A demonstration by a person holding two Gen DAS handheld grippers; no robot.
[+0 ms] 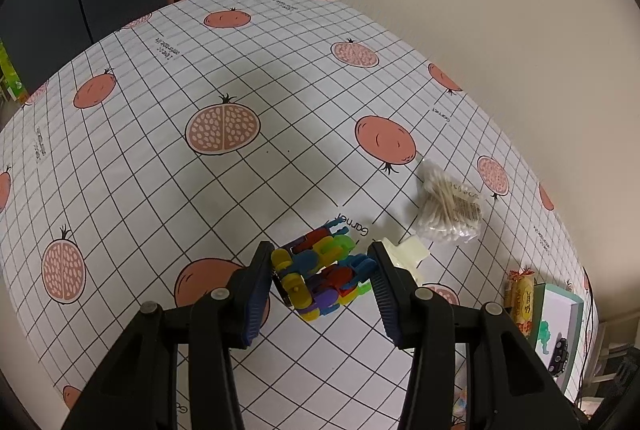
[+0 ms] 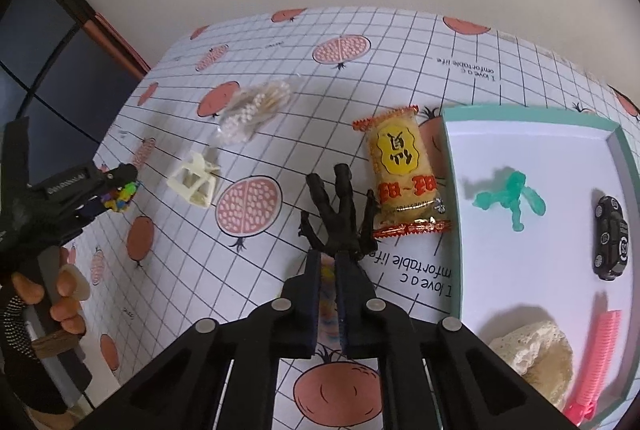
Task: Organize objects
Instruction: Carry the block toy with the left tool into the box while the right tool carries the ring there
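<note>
Black toy hand [image 2: 340,214] in right gripper [image 2: 329,262]

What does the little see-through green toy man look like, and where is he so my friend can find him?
Find the shallow white tray with a teal rim on the pomegranate-print tablecloth. Inside, near its left wall, lies a translucent green plastic figure with arms and legs spread. The black toy car, pink comb and pale stone beside it look nothing like a person.
</note>
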